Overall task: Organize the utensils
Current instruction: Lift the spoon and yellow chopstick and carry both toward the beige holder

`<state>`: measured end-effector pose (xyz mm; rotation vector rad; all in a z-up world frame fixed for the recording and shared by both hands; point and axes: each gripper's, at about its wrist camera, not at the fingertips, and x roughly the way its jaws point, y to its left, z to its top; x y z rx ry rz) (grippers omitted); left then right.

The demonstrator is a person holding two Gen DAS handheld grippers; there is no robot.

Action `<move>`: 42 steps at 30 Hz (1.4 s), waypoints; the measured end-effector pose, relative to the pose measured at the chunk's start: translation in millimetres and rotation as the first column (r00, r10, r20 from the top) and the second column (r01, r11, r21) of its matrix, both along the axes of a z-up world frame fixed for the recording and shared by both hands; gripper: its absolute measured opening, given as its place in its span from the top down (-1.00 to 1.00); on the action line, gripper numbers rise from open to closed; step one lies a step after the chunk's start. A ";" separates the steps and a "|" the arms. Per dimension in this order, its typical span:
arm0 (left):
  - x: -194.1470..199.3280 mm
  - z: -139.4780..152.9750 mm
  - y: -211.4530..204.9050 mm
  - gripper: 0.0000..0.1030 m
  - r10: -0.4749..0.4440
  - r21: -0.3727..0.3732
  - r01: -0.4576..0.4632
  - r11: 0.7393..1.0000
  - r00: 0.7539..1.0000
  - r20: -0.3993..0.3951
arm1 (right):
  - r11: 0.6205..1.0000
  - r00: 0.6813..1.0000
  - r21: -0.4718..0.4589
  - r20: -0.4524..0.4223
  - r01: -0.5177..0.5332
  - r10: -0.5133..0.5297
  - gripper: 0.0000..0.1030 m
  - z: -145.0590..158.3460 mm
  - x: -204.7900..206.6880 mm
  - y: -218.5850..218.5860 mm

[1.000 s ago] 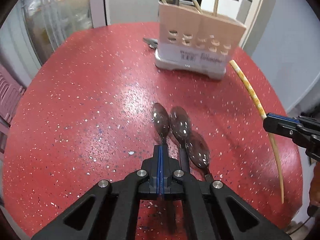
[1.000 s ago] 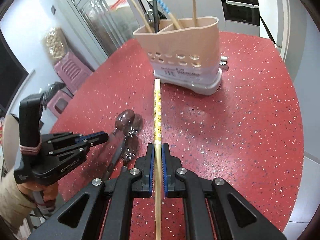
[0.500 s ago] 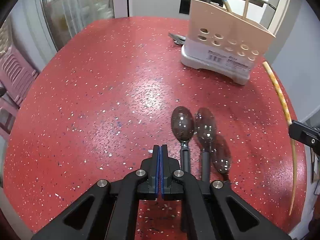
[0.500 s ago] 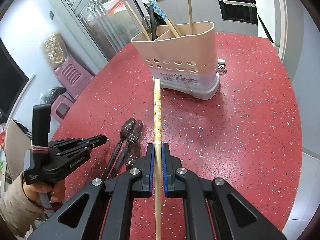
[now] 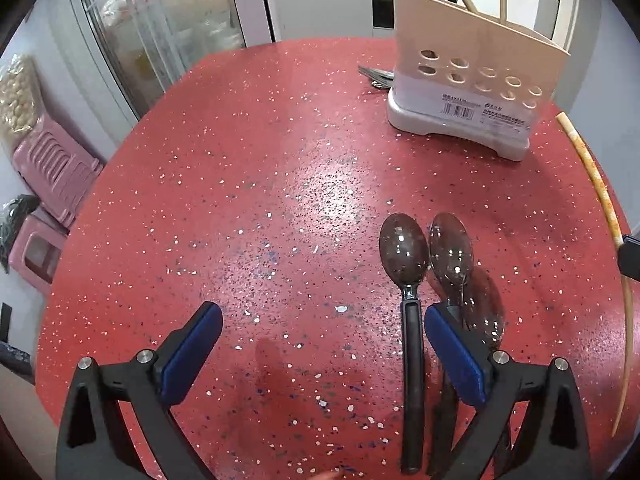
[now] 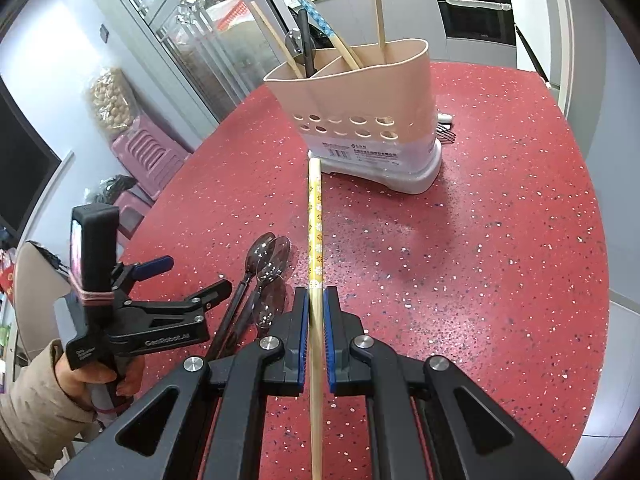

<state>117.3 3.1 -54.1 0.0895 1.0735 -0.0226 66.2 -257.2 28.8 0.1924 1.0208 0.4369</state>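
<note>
Left tongs spread wide over the spoons, right tongs pinching a chopstick.

The left gripper (image 5: pixel 322 330) has just been opening and now hangs with jaws wide; the leftmost of 3 spoons (image 5: pixel 405 252) has its black handle lying between them, untouched by the pads. The right gripper (image 6: pixel 316 312) is pressed together on a yellow flowered chopstick (image 6: pixel 315 216), tip aimed at the beige utensil holder (image 6: pixel 360 108) standing on the red speckled table (image 6: pixel 500 260), chopsticks already inside.

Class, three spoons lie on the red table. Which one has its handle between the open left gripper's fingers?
The leftmost spoon: its black handle runs between the left gripper fingers; the other two lie under or beyond the right-hand finger.
</note>
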 end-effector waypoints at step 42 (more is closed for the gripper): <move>-12.2 56.0 -21.8 0.30 -0.102 -0.265 0.145 0.953 0.980 0.168 | 0.999 0.995 0.013 0.093 0.044 -0.045 0.84 29.5 0.2 -8.4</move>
